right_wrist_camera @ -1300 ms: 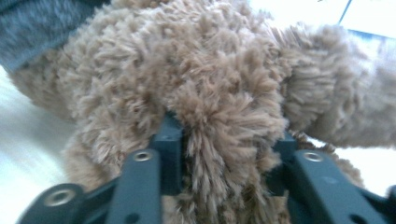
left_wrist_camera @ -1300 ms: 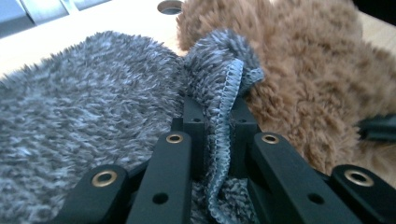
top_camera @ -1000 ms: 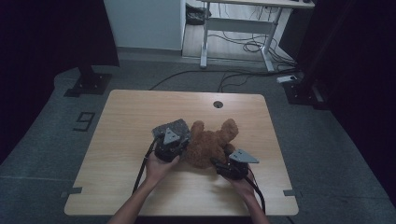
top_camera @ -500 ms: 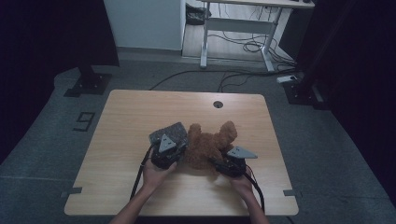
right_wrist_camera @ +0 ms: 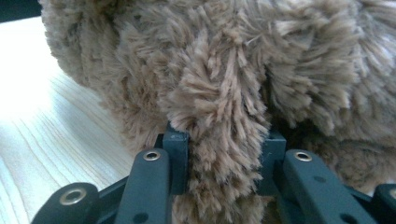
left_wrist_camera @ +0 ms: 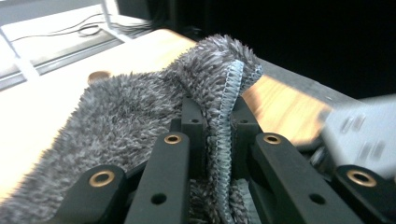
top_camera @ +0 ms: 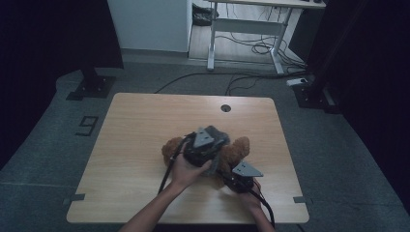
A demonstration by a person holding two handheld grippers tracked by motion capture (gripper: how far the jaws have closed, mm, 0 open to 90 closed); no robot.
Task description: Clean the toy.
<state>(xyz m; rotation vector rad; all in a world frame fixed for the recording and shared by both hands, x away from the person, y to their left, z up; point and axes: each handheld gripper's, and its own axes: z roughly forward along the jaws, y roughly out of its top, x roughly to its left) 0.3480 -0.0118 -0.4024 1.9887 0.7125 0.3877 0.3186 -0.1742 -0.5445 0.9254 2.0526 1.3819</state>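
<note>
Bear [top_camera: 237,151] lies on the tabletop [top_camera: 140,130]; right gripper [right_wrist_camera: 223,140] fingers have just closed on its fur; left gripper [left_wrist_camera: 215,119], above the bear, clamps a grey cloth [left_wrist_camera: 135,112].

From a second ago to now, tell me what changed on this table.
The left tool, shut on the grey cloth, carried it rightward over the teddy bear. The right tool has just been closing on a tuft of the bear's fur. The bear and the table stayed put.

Brown plush bear [top_camera: 236,151], grey fuzzy cloth [left_wrist_camera: 140,112] with pale-blue stitched edge.
</note>
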